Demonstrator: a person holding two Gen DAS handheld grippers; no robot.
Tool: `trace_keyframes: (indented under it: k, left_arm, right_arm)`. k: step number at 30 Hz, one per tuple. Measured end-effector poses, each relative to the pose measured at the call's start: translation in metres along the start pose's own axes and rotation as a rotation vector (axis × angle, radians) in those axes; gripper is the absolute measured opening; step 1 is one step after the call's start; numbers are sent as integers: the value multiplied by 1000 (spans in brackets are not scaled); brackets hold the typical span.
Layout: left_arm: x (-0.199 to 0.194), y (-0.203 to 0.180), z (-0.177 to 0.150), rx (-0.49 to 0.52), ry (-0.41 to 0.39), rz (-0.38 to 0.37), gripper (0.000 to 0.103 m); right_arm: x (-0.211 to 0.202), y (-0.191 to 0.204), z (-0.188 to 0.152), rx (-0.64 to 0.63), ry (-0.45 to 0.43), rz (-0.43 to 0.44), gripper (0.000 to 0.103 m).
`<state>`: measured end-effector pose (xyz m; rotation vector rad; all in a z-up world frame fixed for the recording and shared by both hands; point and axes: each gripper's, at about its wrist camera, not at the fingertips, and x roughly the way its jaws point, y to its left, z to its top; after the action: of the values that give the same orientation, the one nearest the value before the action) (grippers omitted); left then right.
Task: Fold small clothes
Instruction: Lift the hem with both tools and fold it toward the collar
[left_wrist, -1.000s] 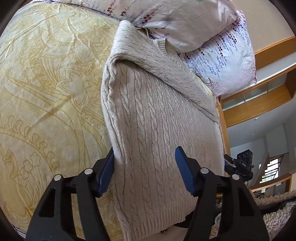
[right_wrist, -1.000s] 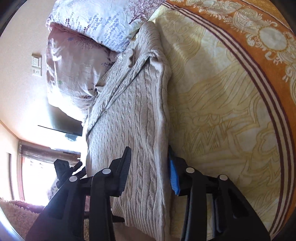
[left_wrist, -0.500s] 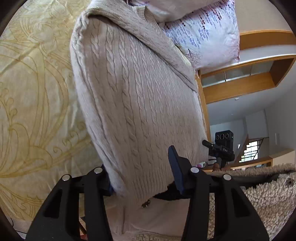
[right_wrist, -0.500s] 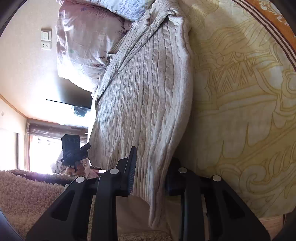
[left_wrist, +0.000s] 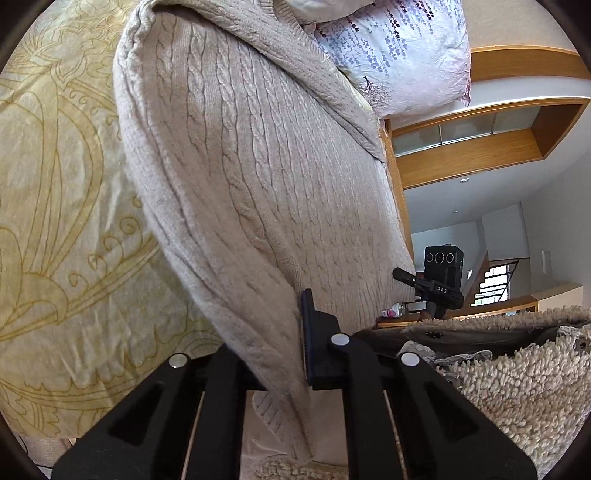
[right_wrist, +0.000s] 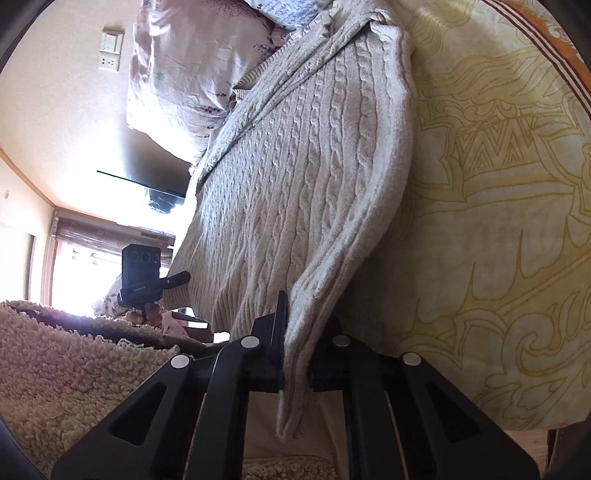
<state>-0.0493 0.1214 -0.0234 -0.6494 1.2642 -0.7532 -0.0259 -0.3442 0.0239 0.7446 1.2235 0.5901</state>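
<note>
A beige cable-knit sweater (left_wrist: 251, 155) lies on a yellow patterned bedspread (left_wrist: 55, 221), its neck end toward the pillows. My left gripper (left_wrist: 280, 354) is shut on the sweater's near hem corner, and the cloth bunches between the jaws and rises off the bed. In the right wrist view the same sweater (right_wrist: 303, 177) runs away from me. My right gripper (right_wrist: 295, 350) is shut on the opposite hem corner, lifted the same way. Each gripper shows far off in the other's view.
Floral pillows (left_wrist: 399, 48) lie past the sweater's neck end; they also show in the right wrist view (right_wrist: 192, 55). A fuzzy cream sleeve (left_wrist: 517, 369) is beside each gripper. The wooden bed edge (left_wrist: 397, 192) runs along the sweater's far side.
Both grippers went from open around the sweater's hem to shut on it. The hem end has lifted off the bedspread and pulled toward me.
</note>
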Motion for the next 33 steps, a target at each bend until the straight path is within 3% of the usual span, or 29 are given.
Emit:
trace_keyframes:
  k: [7, 12, 18, 24, 33]
  left_arm:
    - [-8, -4, 4, 38, -37, -20, 6]
    - [-37, -6, 19, 37, -179, -79, 5]
    - [-55, -9, 36, 52, -284, -88, 5]
    - [-65, 2, 51, -33, -410, -116, 5]
    - [-54, 4, 95, -50, -449, -105, 5]
  right_arm:
    - [-8, 6, 9, -14, -81, 41, 8]
    - [-24, 10, 26, -10, -204, 104, 8]
    - [-32, 14, 41, 1, -319, 162, 8]
    - [-39, 0, 56, 84, -490, 257, 8]
    - [-19, -5, 91, 97, -522, 265, 8]
